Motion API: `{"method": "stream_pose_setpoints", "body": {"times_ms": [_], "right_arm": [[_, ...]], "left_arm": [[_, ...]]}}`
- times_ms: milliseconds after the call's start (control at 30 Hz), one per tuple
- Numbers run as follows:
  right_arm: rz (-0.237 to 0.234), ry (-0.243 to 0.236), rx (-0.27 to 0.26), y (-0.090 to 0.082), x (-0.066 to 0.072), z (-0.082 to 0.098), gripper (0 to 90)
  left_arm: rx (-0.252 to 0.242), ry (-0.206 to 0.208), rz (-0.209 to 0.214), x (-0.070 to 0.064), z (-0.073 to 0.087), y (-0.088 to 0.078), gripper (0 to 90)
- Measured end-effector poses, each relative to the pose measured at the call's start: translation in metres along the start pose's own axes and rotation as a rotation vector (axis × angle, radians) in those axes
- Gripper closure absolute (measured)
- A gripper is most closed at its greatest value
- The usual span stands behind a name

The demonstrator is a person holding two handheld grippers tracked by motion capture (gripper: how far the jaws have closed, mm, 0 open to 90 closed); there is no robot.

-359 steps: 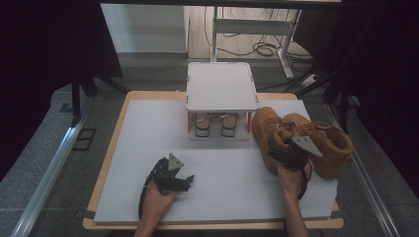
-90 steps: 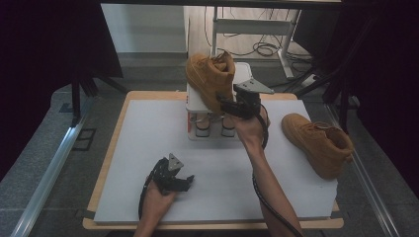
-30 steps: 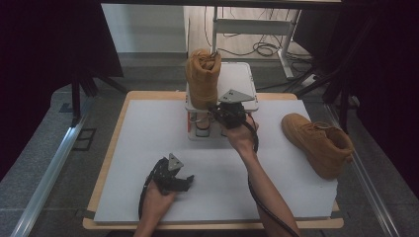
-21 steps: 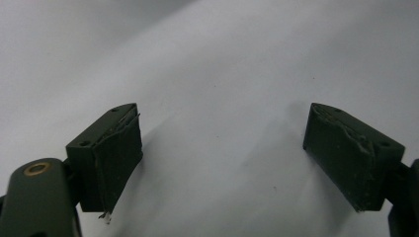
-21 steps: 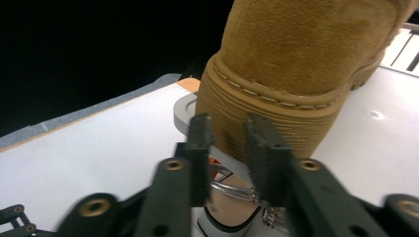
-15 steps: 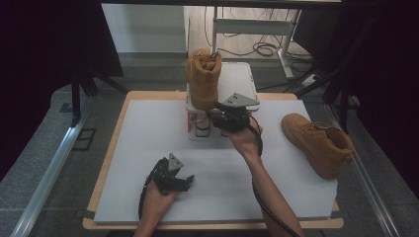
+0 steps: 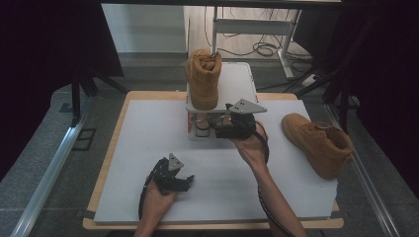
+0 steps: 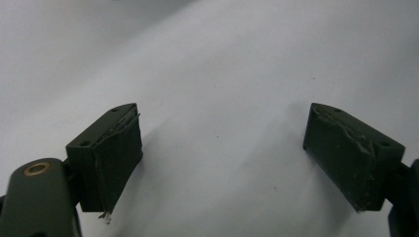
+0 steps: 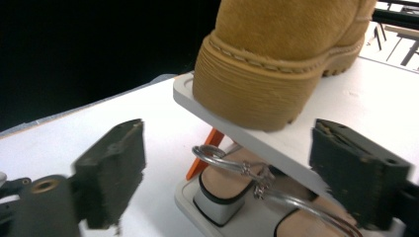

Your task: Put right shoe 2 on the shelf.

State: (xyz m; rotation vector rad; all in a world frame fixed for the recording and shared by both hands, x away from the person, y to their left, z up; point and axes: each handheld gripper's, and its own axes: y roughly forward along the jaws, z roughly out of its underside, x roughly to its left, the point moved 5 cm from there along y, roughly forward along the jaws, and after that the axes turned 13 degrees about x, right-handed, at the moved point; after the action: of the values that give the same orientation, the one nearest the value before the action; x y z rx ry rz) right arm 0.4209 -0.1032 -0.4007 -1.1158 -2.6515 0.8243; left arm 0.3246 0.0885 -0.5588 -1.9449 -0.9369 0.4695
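On my left, the left tool [image 7: 184, 181] rests low on the white bench [image 7: 128, 148], near the front edge and well apart from everything else. In the left gripper view its two black jaws stand wide apart with only bare bench surface between them, so it grips nothing.

Moving toward the middle, a small white two-tier rack [image 7: 237, 86] stands at the far side of the bench. One tan boot [image 7: 203, 79] stands upright on the left part of the rack's top shelf, its heel toward me and just over the shelf's near edge. In the right gripper view I see that heel's ridged sole [image 9: 252, 91] sitting on the shelf edge, and under the shelf a pair of sandals [image 9: 222, 190] with a metal buckle on the lower tier.

The right tool [image 7: 213, 122] sits just in front of the rack, below the boot's heel and level with the lower tier. Its jaws have just been opening and now stand wide, with no pad touching the boot; the shelf edge and the sandals lie in the gap ahead of them.

Farther right, a second tan boot [image 7: 318, 143] lies on the bench near its right edge, well apart from the rack and from both tools.
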Motion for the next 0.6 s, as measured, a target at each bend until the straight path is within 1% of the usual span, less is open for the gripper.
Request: {"method": "stream_pose_setpoints", "body": {"times_ms": [67, 200, 233, 300, 400, 500, 600], "right_arm": [[0.006, -0.004, 0.005, -0.002, -0.001, 0.003, 10.1], [0.011, -0.006, 0.007, -0.007, -0.003, 0.008, 0.5], [0.018, -0.005, 0.000, -0.008, -0.004, 0.009, 0.0], [0.026, -0.005, 0.007, -0.011, -0.006, 0.012, 0.0], [0.030, 0.008, 0.011, -0.017, -0.009, 0.019, 0.0], [0.035, 0.008, 0.018, -0.022, -0.013, 0.026, 0.0], [0.025, 0.026, 0.030, -0.028, -0.017, 0.033, 0.0]], "left_arm": [[0.000, 0.000, 0.001, 0.000, 0.000, 0.000, 14.9], [0.000, -0.001, 0.001, 0.000, 0.000, 0.000, 14.9], [0.000, 0.000, 0.001, 0.000, 0.000, 0.000, 14.9], [-0.005, -0.007, 0.003, 0.000, 0.000, 0.000, 14.9], [0.001, 0.000, -0.001, 0.000, 0.000, 0.000, 14.9], [0.002, -0.001, 0.000, 0.000, 0.000, 0.000, 14.9], [0.000, -0.004, 0.002, 0.000, 0.000, 0.000, 14.9]]}}
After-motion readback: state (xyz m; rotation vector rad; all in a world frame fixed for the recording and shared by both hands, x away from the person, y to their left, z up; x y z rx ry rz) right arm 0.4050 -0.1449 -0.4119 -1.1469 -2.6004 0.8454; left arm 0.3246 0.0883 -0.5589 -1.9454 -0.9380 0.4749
